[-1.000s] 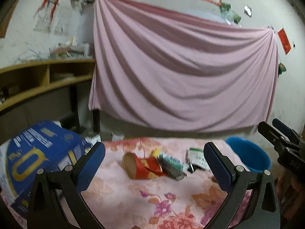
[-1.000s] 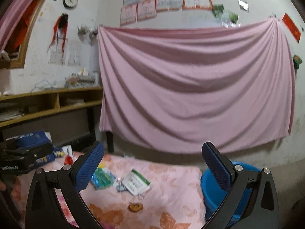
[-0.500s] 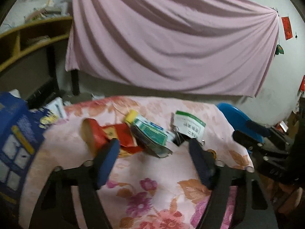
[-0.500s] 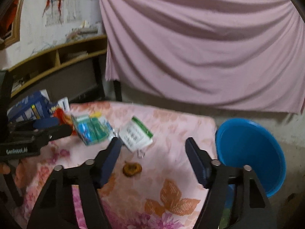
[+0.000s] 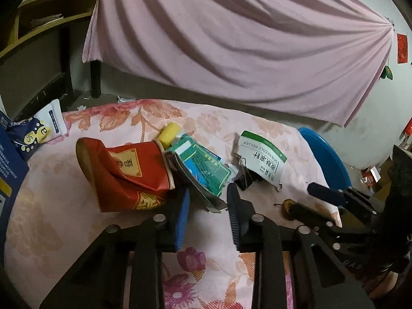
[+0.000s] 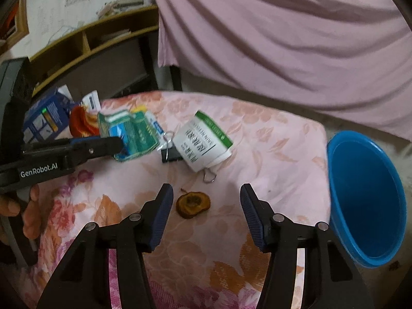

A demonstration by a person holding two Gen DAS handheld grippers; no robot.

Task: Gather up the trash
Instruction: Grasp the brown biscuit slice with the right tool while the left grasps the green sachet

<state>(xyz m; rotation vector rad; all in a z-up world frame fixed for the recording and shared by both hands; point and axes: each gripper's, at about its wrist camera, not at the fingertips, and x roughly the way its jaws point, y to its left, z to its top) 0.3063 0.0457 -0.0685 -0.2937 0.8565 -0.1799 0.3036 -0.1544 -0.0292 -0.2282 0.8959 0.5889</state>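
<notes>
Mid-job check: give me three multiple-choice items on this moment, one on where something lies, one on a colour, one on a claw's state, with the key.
1. Where does the brown fruit slice lie?
A. In the bucket
B. On the floral cloth, between the right claw's fingers
C. On the shelf

2. What colour is the bucket?
A. Blue
B. Red
C. Green

3. How does the left claw stand?
A. Shut on the red carton
B. Shut on the white packet
C. Open, its fingers either side of the green box's near corner

Key:
1 B: the right wrist view shows the slice on the floral cloth inside the open right claw.
2 A: its rim and inside are blue in both views.
3 C: a gap shows between its fingers, with the green box just ahead, beside the red carton; the white packet lies apart.
</notes>
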